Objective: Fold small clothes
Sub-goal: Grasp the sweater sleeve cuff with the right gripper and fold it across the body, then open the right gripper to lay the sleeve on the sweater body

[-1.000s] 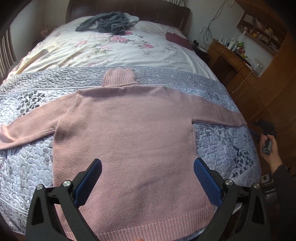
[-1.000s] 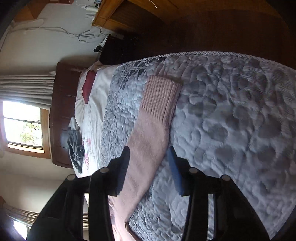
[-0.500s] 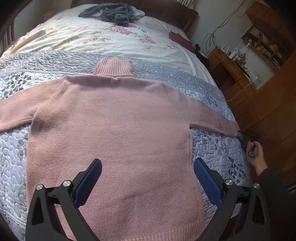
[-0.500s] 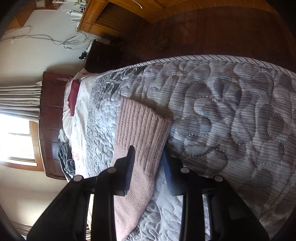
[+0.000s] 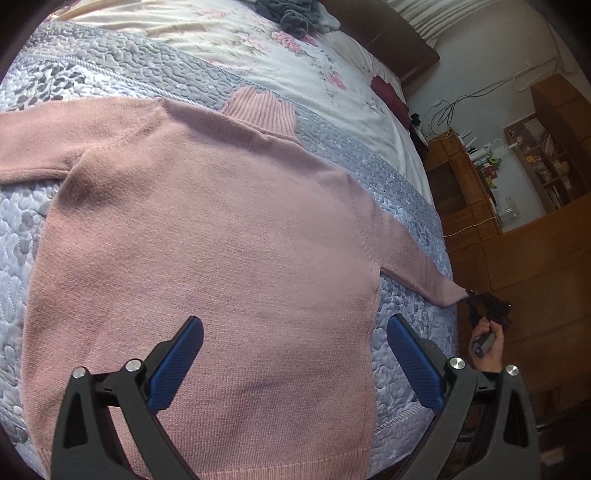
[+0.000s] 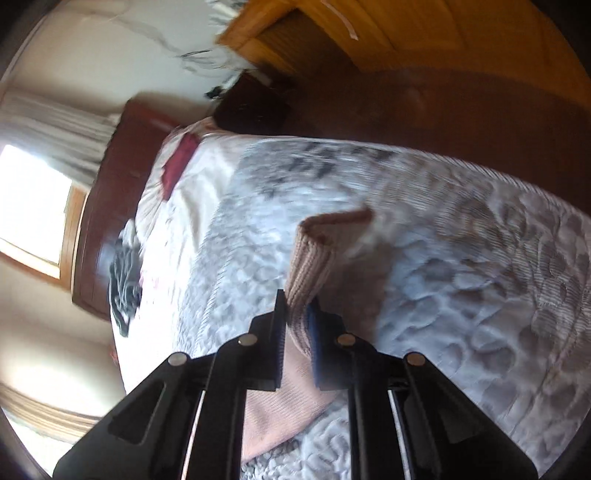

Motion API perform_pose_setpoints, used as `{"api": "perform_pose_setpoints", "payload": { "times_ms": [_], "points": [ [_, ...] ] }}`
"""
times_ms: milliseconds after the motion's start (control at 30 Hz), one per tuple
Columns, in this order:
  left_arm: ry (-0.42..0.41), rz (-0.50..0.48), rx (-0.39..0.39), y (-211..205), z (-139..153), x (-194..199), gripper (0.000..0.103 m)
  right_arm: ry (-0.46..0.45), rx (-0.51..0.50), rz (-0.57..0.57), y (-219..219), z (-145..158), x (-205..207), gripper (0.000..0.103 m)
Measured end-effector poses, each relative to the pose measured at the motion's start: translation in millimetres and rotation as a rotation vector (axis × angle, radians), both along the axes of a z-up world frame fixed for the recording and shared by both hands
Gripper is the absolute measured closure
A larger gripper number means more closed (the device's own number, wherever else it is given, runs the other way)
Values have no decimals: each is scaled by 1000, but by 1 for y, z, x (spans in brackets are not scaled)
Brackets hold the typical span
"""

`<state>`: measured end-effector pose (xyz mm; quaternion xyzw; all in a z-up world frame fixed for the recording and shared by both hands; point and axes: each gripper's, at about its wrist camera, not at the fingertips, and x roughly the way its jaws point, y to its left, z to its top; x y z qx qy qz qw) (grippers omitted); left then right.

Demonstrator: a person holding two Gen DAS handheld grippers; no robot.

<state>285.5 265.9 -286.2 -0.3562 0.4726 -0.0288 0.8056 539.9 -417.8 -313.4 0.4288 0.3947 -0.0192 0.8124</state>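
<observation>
A pink turtleneck sweater (image 5: 207,236) lies flat on the grey quilted bedspread (image 5: 122,70), collar toward the headboard, sleeves spread to both sides. My left gripper (image 5: 291,350) hovers open above the sweater's lower body, nothing between its blue pads. At the bed's right edge, my right gripper (image 5: 469,295) holds the end of the right sleeve (image 5: 424,273). In the right wrist view the right gripper (image 6: 297,314) is shut on the ribbed sleeve cuff (image 6: 314,254), which is lifted off the bedspread (image 6: 461,258) and curls open at its end.
A dark grey garment (image 5: 291,11) lies near the headboard on the floral sheet (image 5: 258,48), with a dark red item (image 5: 388,92) at the bed's right edge. A wooden desk and shelves (image 5: 480,192) stand to the right. A person's hand (image 5: 487,347) grips the right gripper's handle.
My right gripper closed on the sleeve cuff and lifted it off the bedspread. The left gripper moved forward and rightward over the sweater, staying open.
</observation>
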Motion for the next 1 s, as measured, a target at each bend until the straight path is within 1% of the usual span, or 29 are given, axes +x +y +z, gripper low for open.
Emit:
{"api": "perform_pose_setpoints", "payload": {
  "times_ms": [67,167,267,367,467,600,700,767,900,1000],
  "points": [
    [-2,7,-29,4,2,0,4,-35,-40,52,24,21,-3,94],
    [-13,-12,-10,4,10,2,4,-90,-105,138,67,53,-6,94],
    [-18,-17,-32,8,17,5,4,-139,-149,219,114,77,-13,94],
    [-23,-15,-57,13,23,12,4,-177,-211,299,162,93,-20,94],
    [-41,-31,-57,15,33,21,4,-194,-247,374,210,102,-23,94],
    [-63,-67,-74,16,42,33,4,-195,-269,451,258,101,-34,94],
    [-69,-84,-96,17,45,46,4,-182,-294,504,294,92,-38,94],
    [-70,-94,-106,17,44,53,4,-164,-315,538,317,81,-42,94],
    [-75,-96,-111,17,38,72,4,-115,-402,609,365,54,-46,95],
    [-72,-98,-155,18,28,87,4,-86,-457,660,394,32,-50,94]
  ]
}}
